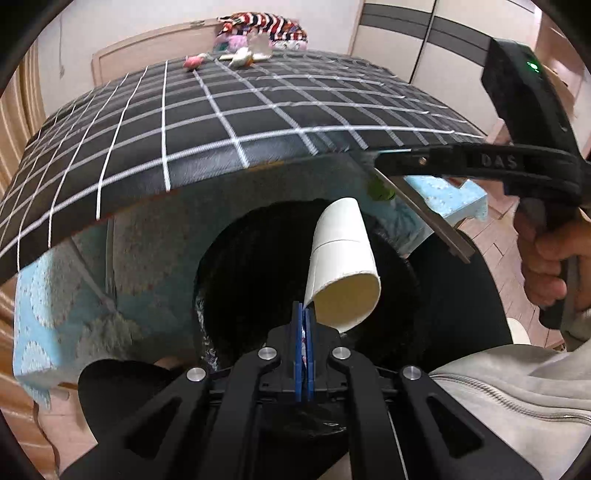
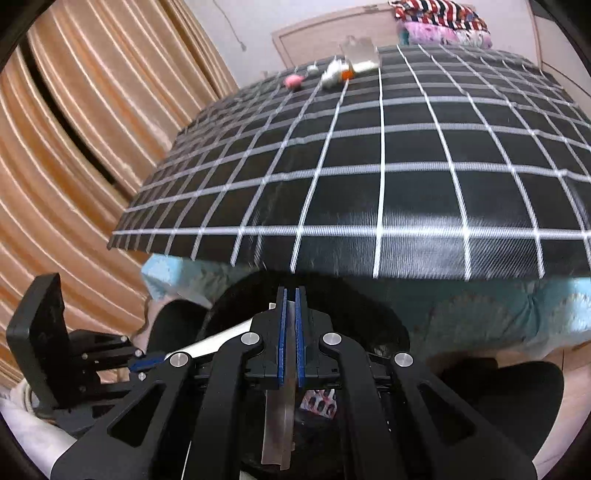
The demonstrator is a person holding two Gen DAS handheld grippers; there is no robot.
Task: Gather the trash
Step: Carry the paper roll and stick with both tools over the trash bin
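My left gripper (image 1: 303, 308) is shut on the rim of a white paper cup (image 1: 343, 266) and holds it tilted over the dark mouth of a black trash bin (image 1: 251, 266) beside the bed. My right gripper (image 2: 290, 295) is shut on a flat silvery strip (image 2: 282, 424), and a bit of green shows on that strip (image 1: 424, 218) in the left wrist view. In that view the right gripper (image 1: 373, 158) reaches in from the right, above the bin. In the right wrist view the bin (image 2: 332, 295) lies below the fingers and the left gripper (image 2: 147, 363) sits at lower left.
A bed with a black, white-gridded cover (image 1: 221, 122) fills the background, over a light blue sheet (image 1: 74, 295). Small toys (image 1: 194, 62) and folded striped clothes (image 1: 266, 26) lie at its far end. Tan curtains (image 2: 74, 147) hang left. A wardrobe (image 1: 424, 40) stands at right.
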